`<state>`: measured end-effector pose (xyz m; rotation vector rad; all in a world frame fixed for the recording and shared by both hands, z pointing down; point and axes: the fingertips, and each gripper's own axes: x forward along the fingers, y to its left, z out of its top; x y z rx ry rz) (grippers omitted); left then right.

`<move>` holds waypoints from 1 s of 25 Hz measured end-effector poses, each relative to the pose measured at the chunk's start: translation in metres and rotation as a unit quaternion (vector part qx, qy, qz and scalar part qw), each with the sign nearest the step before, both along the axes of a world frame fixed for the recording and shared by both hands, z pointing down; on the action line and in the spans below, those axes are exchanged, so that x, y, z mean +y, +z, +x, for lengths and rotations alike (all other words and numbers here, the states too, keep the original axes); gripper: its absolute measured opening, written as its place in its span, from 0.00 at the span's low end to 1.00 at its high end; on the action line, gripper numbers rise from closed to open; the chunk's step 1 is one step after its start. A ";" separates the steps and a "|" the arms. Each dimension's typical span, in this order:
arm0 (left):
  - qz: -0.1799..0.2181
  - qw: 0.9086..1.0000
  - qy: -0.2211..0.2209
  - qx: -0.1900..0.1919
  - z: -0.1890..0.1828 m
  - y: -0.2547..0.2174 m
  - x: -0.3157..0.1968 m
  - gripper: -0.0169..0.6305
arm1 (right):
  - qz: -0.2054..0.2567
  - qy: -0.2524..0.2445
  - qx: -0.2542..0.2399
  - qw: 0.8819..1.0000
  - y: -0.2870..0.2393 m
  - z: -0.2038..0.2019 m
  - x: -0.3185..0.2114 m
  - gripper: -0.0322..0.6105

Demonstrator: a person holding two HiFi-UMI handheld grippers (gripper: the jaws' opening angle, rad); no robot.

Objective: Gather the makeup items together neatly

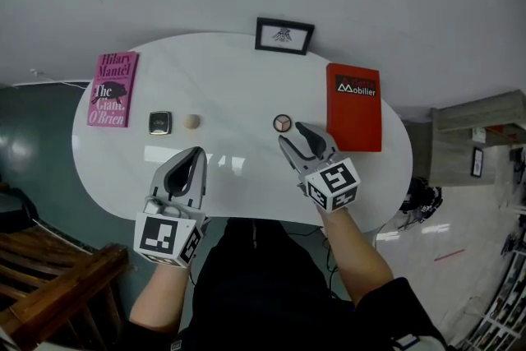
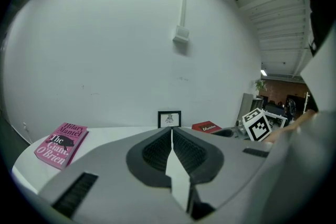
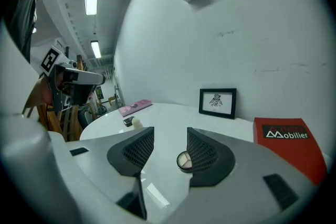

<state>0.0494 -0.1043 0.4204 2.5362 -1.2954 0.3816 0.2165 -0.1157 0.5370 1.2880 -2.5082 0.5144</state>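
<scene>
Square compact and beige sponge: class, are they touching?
Apart. The head view shows a bare strip of white table between the square compact and the beige sponge.

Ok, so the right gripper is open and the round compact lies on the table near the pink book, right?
Not the pink book. The head view shows the round compact lying near the red book. The right gripper is indeed open.
</scene>
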 end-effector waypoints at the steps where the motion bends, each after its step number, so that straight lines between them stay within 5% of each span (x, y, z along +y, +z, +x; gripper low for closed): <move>1: -0.006 1.000 0.001 0.000 0.001 0.004 0.000 0.05 | -0.009 0.000 0.005 1.000 0.010 -0.002 -0.002 0.33; 13: -0.050 0.999 -0.016 -0.004 -0.002 0.044 0.003 0.05 | -0.059 0.024 0.072 0.995 0.082 0.003 -0.028 0.40; 25: -0.044 0.998 -0.044 0.002 -0.016 0.035 0.002 0.05 | -0.094 -0.012 0.164 0.982 0.114 -0.007 -0.032 0.40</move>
